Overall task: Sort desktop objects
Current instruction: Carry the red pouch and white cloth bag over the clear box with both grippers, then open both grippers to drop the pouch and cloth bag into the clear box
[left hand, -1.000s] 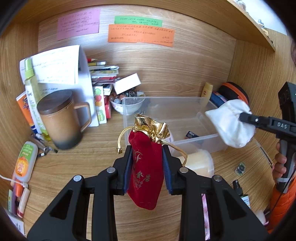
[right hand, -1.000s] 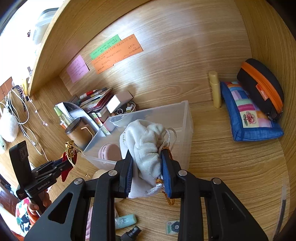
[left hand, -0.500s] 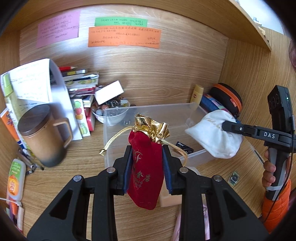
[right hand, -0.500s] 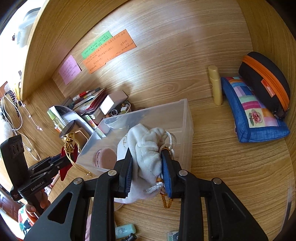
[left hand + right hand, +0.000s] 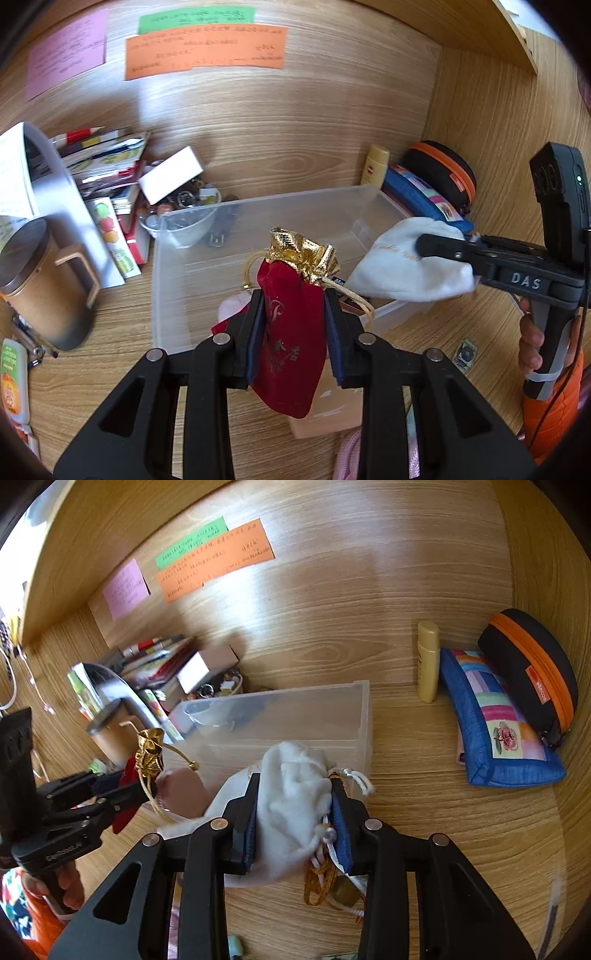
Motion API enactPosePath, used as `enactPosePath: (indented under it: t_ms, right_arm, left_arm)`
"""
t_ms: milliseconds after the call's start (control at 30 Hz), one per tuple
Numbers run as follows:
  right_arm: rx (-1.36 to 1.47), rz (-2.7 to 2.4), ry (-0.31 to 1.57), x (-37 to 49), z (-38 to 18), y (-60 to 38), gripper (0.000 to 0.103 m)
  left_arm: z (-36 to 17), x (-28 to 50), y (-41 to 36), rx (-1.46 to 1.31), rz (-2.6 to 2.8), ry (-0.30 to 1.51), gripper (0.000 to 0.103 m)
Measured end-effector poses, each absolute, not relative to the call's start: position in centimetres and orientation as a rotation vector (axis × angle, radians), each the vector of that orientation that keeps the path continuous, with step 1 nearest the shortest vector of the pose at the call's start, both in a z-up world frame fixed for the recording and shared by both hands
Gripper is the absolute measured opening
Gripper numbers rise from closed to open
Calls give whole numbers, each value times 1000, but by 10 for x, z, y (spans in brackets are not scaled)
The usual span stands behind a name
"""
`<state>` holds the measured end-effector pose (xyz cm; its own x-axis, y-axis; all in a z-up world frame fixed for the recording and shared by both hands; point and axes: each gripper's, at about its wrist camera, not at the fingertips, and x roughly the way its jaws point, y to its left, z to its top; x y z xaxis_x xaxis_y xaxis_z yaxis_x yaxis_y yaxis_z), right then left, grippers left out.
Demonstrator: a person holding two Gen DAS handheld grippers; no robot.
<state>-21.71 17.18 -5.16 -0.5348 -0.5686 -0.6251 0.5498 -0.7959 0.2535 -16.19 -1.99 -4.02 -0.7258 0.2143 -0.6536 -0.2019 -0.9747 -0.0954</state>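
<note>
Red velvet pouch (image 5: 290,332), gold-foil neck, gold drawstring: pinched upright between the pads of the left tongs (image 5: 293,328), held above the near wall of the clear plastic bin (image 5: 192,273).

White drawstring pouch (image 5: 291,805): sits between the pads of the right tongs (image 5: 295,812), whose jaws have just been opening a little; the cloth fills the gap and touches both pads. It hangs over the bin's near right corner, cords and a gold tassel (image 5: 319,880) trailing beneath.

Bin: on the wooden surface (image 5: 461,834), towards the back wall; a pink round item (image 5: 181,790) lies inside.

Back right corner: yellow tube (image 5: 428,661), patchwork blue pouch (image 5: 495,723), black case with orange zip (image 5: 528,668), side by side.

Left of bin: brown lidded mug (image 5: 44,284), small bowl of oddments (image 5: 184,221), stacked booklets (image 5: 107,155).

Back wall: pink, green and orange notes (image 5: 207,50).
</note>
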Motion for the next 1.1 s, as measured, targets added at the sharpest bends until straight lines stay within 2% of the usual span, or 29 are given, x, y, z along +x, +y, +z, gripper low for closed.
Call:
enactPosePath:
  t_ms: [567,767,933,1100]
  right_arm:
    - [946,-2347,141,-223,-53,153,34]
    - [923,-2378,248,-219,-53,145,42]
    - [914,-2399,274,-218,-50,146,56]
    - [912,-2409,275,-218,-47,149,59]
  left_arm:
    - [-52,-183,-11,-1087,2667,-12,30]
    - [-55,-186,-8,-1101,2662,-1,31]
    - [-56,-188,-10,-1108,2661,-13,35]
    - [-56,-187,-11,-1111,2661,-16,37]
